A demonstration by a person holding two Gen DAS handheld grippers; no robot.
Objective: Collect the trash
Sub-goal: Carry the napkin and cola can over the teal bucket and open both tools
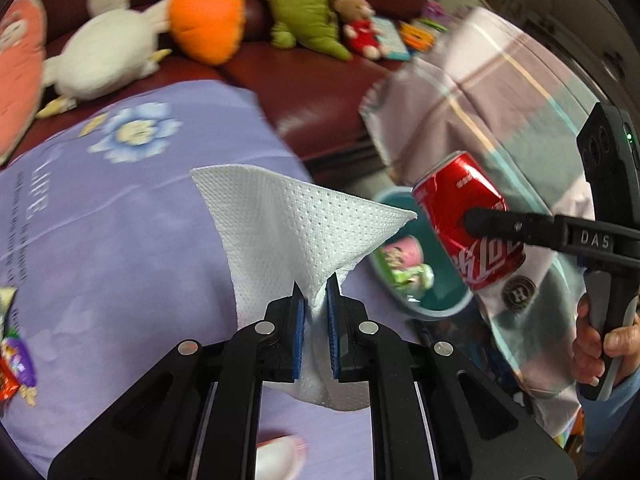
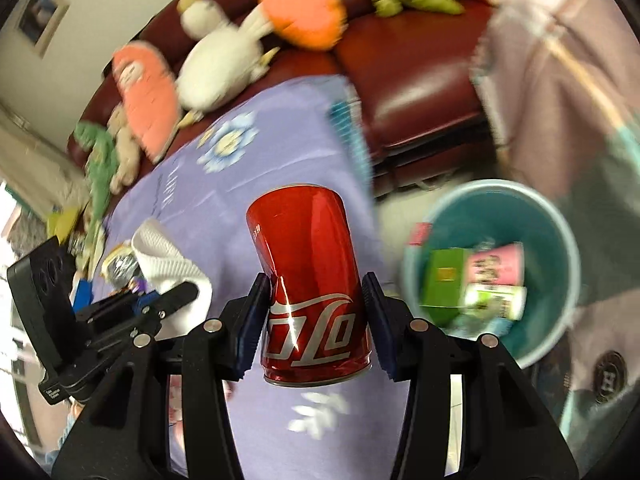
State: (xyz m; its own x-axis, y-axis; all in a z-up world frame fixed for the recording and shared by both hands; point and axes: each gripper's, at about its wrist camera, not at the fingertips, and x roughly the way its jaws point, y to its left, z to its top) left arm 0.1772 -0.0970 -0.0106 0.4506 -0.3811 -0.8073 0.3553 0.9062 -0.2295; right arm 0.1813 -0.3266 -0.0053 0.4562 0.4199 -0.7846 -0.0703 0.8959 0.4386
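Red can (image 2: 312, 280) between right gripper (image 2: 314, 320) pads

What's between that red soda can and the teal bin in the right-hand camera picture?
In the right wrist view, one finger of the right hand-held gripper holding the red can, then purple tablecloth edge and floor before the teal bin.

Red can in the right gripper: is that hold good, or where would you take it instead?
Keep it. The right gripper clamps the red can across its round side wall near one end, pads on opposite sides. That curved wall is the part to pinch, coming side-on.
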